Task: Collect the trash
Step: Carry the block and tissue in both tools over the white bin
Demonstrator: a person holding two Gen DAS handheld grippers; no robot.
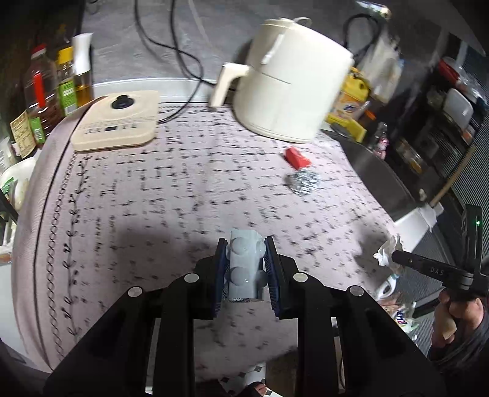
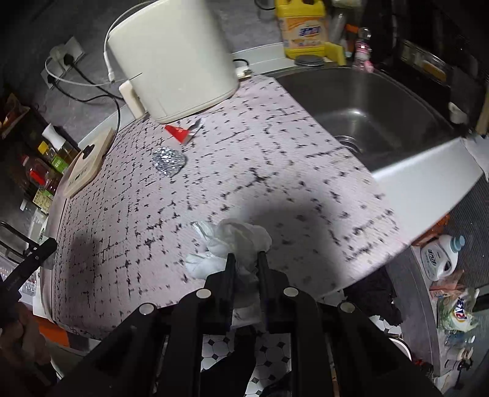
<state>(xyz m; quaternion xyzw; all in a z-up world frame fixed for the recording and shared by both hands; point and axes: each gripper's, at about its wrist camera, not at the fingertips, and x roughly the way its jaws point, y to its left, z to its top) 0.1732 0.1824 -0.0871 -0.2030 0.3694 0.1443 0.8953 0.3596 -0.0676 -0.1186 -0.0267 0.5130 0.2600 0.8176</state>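
Trash is in both grippers and on the patterned mat (image 1: 137,195). Taking the white air fryer (image 1: 290,82) as landmark: a torn red wrapper (image 1: 296,157) lies just in front of its base, a crumpled foil ball (image 1: 302,181) a little nearer the camera, a beige induction plate (image 1: 117,120) to its left, and a steel sink (image 2: 382,116) to its right. A yellow detergent jug (image 2: 302,27) behind it bears writing too blurred to read.

The left gripper (image 1: 246,268) has narrowed onto a pale blister pack (image 1: 244,265) standing between its pads. The right gripper (image 2: 246,268) is pinched almost closed on a crumpled white tissue (image 2: 235,241), which bulges ahead of the fingertips.
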